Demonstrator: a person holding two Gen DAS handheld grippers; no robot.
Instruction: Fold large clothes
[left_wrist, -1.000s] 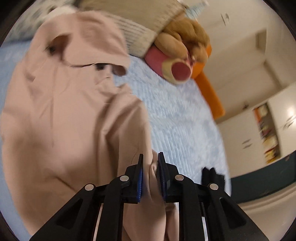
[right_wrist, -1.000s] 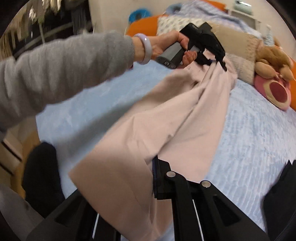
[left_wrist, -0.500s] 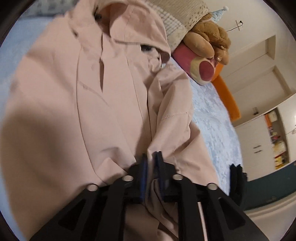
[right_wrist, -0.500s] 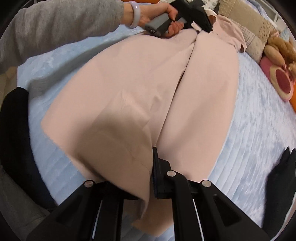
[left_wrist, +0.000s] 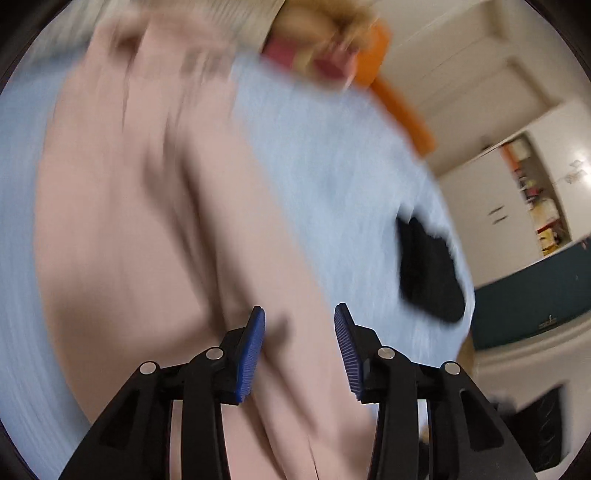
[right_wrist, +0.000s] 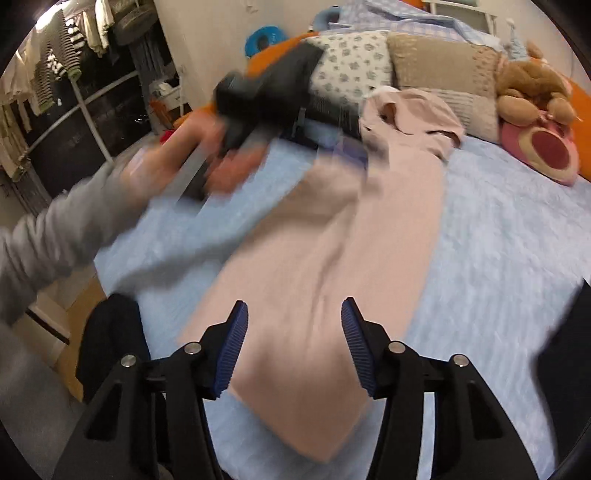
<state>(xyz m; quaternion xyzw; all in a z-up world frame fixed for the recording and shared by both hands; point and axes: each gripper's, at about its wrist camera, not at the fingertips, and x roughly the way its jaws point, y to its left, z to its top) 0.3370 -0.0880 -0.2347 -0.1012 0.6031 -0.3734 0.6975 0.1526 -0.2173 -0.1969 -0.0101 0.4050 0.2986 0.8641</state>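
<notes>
Our left tongs (left_wrist: 299, 328) and right tongs (right_wrist: 291, 325) are both spread, gripping nothing. The pink garment (right_wrist: 332, 266) lies lengthwise on the blue bed (right_wrist: 509, 229), collar toward twelve o'clock.

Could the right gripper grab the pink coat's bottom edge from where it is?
Probably yes. The right gripper is open, the pink coat lies flat on the blue bedspread just past its fingertips, and nothing lies between them.

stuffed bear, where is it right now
In the right wrist view the stuffed bear sits at the upper right, at the head of the bed, right of the beige pillow and beyond the pink garment.
</notes>
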